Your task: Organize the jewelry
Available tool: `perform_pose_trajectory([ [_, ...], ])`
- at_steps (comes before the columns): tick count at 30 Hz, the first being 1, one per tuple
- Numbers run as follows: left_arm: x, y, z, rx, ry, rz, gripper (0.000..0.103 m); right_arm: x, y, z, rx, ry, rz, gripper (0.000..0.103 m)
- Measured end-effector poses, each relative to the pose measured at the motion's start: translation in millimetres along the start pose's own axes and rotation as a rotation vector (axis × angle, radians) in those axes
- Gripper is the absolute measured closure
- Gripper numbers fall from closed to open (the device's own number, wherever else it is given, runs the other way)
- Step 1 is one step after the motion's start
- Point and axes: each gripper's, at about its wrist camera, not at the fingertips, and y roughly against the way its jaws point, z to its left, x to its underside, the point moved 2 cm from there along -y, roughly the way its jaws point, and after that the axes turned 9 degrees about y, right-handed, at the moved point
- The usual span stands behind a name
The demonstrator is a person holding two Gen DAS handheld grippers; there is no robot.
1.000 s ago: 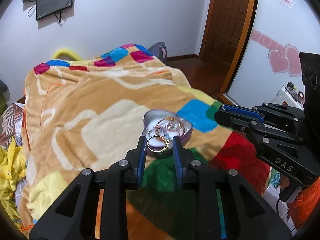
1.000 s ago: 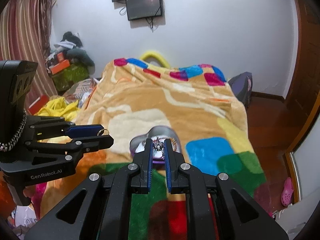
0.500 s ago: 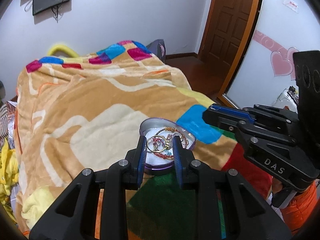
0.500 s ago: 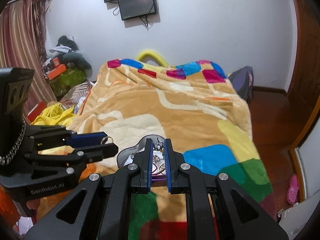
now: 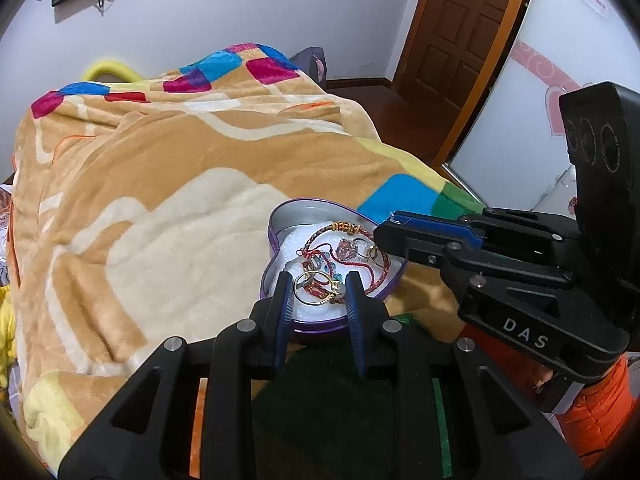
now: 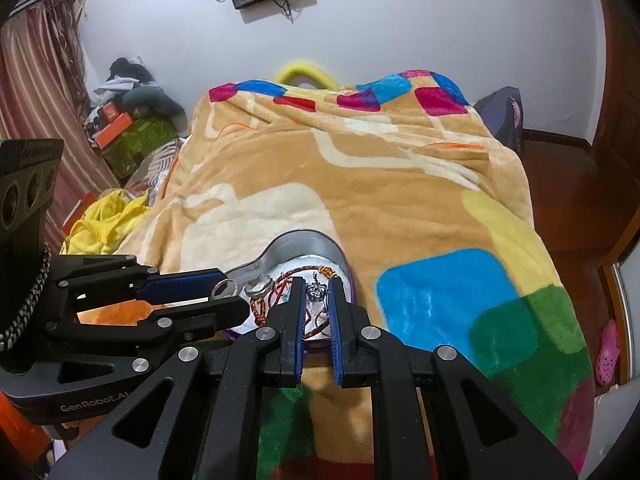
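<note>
Jewelry fills a purple heart-shaped tin (image 5: 280, 216) with a white lining, resting on the patterned blanket (image 5: 160, 184) of the bed. The left claw (image 5: 319, 294) is narrowed onto a gold ring (image 5: 316, 289), held over the near edge of the tin. The right claw (image 6: 315, 292) grips a small silver ring (image 6: 316, 291) above the tin, just right of the left one. Red cord bracelets (image 5: 344, 248) and other rings lie inside.

Tan blanket (image 5: 192, 168) patterned with cream bands and blue, magenta, red, yellow, green blocks. Purple-rimmed heart tin (image 5: 280, 220), silver inside, white lining. Gold ring (image 5: 316, 291); red cord bracelet (image 5: 344, 236) with gold beads. Black grippers, blue pads (image 5: 285, 312). Brown door (image 5: 460, 32). White walls.
</note>
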Motion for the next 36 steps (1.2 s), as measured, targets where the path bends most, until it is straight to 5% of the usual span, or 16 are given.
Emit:
perform_pose_trajectory([
  [19, 0, 25, -1, -0.031, 0.015, -0.034, 0.071, -6, 15, -5, 0.004, -0.038, 0.011, 0.085],
  [28, -11, 115, -12, -0.046, 0.039, -0.246, 0.070, -26, 94, 18, 0.056, 0.004, -0.162, 0.085],
  [36, 9, 229, -50, -0.043, -0.019, -0.556, 0.052, -35, 191, 66, 0.135, 0.086, -0.407, 0.085],
])
